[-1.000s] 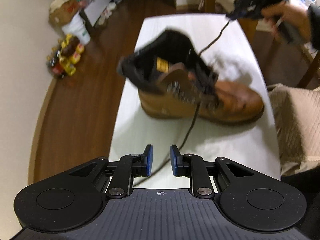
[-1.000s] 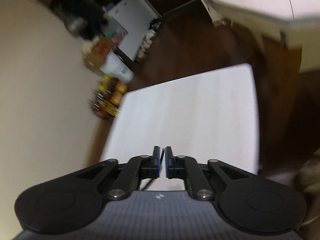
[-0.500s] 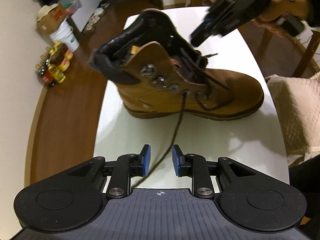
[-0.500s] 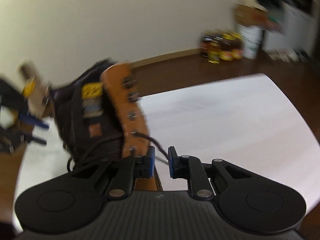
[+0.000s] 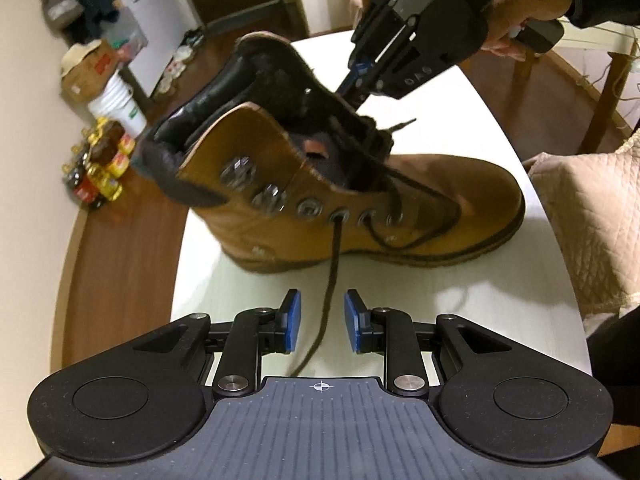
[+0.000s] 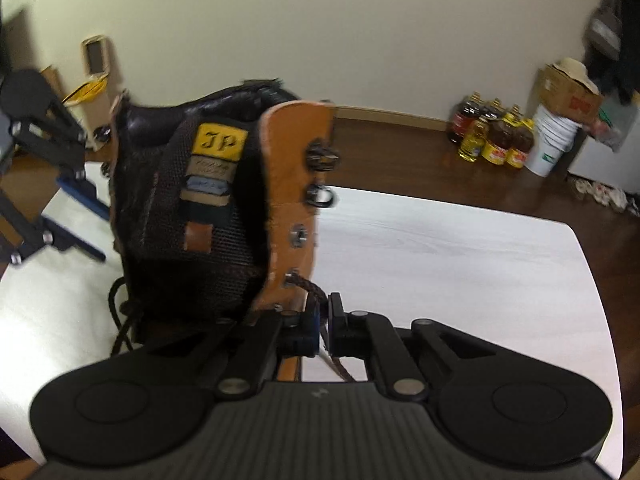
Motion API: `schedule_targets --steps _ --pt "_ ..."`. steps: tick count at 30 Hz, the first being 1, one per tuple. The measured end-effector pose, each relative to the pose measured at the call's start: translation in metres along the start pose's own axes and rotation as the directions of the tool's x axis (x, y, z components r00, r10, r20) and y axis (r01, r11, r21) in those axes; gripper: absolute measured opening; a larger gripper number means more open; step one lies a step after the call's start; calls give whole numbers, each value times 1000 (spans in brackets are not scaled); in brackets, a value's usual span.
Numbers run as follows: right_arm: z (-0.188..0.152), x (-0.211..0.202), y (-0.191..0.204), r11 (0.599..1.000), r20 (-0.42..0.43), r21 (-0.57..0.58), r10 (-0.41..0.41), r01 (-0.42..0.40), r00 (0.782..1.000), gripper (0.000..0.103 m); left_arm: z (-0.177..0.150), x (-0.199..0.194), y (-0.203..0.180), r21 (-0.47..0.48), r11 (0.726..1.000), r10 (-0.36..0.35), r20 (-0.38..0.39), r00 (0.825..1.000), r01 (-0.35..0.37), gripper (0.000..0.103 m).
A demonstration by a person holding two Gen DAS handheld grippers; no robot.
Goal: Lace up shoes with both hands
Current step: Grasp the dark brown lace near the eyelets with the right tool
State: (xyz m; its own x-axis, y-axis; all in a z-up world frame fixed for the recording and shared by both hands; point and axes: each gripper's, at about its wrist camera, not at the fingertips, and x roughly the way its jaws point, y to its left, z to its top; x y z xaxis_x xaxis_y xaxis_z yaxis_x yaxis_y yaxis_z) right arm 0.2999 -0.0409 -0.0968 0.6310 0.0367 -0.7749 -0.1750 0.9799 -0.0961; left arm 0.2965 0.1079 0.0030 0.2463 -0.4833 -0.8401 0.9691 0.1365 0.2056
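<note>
A tan lace-up boot [image 5: 420, 196] stands on the white table [image 5: 460, 292], toe to the right in the left wrist view. One end of its dark brown lace [image 5: 332, 280] drops from a near-side eyelet and hangs between the blue pads [image 5: 291, 320] of my left gripper [image 5: 322, 320], which is open and not touching it. In the right wrist view the boot [image 6: 296, 184] shows its tongue. My right gripper [image 6: 325, 320] is closing, its jaws nearly together on the other lace end [image 6: 310, 289] just below an eyelet. From the left wrist view, the right gripper [image 5: 354, 84] sits behind the boot's collar.
A quilted beige cushion [image 5: 592, 224] lies past the table's right edge. Oil bottles [image 6: 494, 138], a white bucket [image 6: 554, 142] and a cardboard box [image 6: 568, 88] stand on the wooden floor by the wall. A person's hand [image 5: 528, 4] holds the right gripper.
The right gripper swung round from the bare table to the boot's far side and closed on the lace. The left gripper came down closer to the boot and its jaws widened around the hanging lace.
</note>
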Motion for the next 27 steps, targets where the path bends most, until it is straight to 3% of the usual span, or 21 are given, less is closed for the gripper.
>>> schedule_targets --steps 2,4,8,10,14,20,24,27 --pt "4 0 -13 1000 -4 10 -14 14 1000 4 1 8 0 -13 1000 -9 -2 1000 9 21" --pt "4 1 -23 999 -17 26 -36 36 999 4 1 14 1 -30 999 -18 -11 1000 18 4" --pt "0 -2 -58 973 -52 187 -130 138 990 3 -6 13 5 -81 997 -18 -40 999 15 2" --pt "-16 -7 -91 917 -110 323 -208 233 972 3 -11 8 2 -97 995 -23 -55 998 18 2" --pt "-39 -16 -121 858 -200 403 -257 319 945 3 -17 -7 -19 -73 995 -78 -62 995 74 2" --pt "-61 -17 -113 848 -288 436 -185 300 940 2 -15 -4 -36 -75 992 -102 -59 993 98 2" --pt "-80 -32 -98 804 -296 557 -39 206 954 2 -14 -2 -40 -46 994 -103 -56 993 101 2" --pt "-91 -46 -90 731 -256 673 92 109 962 2 -13 0 -39 -76 993 -97 -57 994 92 2"
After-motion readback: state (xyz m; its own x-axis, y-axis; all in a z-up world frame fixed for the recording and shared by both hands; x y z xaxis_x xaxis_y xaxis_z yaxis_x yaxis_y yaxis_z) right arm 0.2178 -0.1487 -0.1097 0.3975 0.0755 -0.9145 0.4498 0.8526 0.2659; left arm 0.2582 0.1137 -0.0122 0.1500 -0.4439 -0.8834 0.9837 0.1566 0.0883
